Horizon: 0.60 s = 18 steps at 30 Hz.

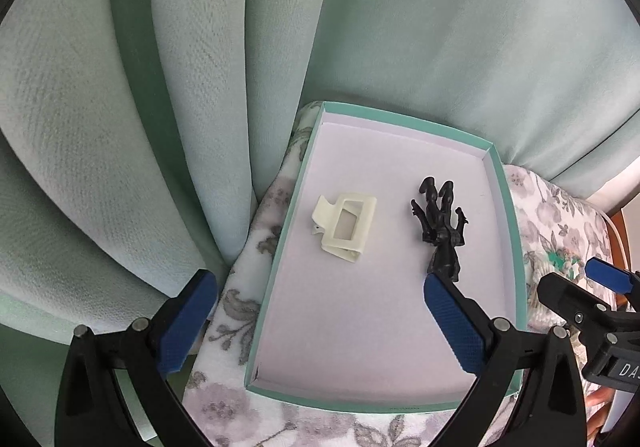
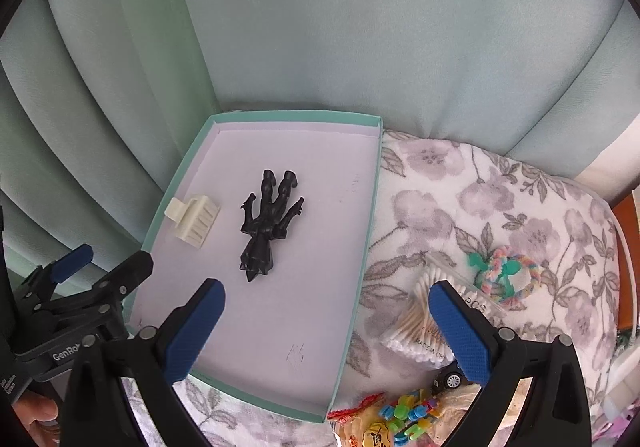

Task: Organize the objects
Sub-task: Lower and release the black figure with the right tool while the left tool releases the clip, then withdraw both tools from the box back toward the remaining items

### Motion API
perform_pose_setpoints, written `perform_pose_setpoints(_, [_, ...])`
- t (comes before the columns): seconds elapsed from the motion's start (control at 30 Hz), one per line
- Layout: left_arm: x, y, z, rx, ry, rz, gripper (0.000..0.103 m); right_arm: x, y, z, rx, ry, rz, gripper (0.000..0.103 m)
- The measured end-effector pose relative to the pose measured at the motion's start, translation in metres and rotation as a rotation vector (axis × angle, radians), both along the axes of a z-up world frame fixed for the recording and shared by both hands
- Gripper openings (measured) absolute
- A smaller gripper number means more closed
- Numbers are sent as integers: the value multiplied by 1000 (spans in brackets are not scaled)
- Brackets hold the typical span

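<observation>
Both tongs — the left tongs and the right tongs — stand wide apart and hold nothing, while the cream hair clip and the black figure lie inside the teal box on the flowered blanket.

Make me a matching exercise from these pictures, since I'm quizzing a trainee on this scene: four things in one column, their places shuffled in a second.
Things:
1. cream hair clip
2. black figure
3. cotton swabs
4. braided ring

Places:
A. in the box, middle
B. on the floral blanket, far right
C. in the box, by its left wall
D. on the blanket, beside the box

Pairs: 1-C, 2-A, 3-D, 4-B
</observation>
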State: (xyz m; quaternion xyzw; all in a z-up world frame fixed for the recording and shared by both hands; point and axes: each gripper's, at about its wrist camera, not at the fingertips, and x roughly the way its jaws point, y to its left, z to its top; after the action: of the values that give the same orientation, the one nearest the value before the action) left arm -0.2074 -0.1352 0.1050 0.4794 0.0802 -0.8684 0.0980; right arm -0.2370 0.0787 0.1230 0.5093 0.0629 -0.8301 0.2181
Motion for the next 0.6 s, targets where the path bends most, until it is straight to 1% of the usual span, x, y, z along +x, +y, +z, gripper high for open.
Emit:
perform_pose_setpoints(0.13, [13,9,17,2,51,-12,103,10,17,18,-24,27,-26,103])
perform_pose_setpoints(0.33, [33,30,37,15,90,-46,103,33,43,43,-37,69,-33,103])
perform_pose_setpoints(0.5, [66,52,49,15,119,-81,103,60,72,55,-66,97,-50,103])
perform_pose_setpoints(0.6, [84,65,55,36,132,-95,103,78,91,61,-82,120,-53,103])
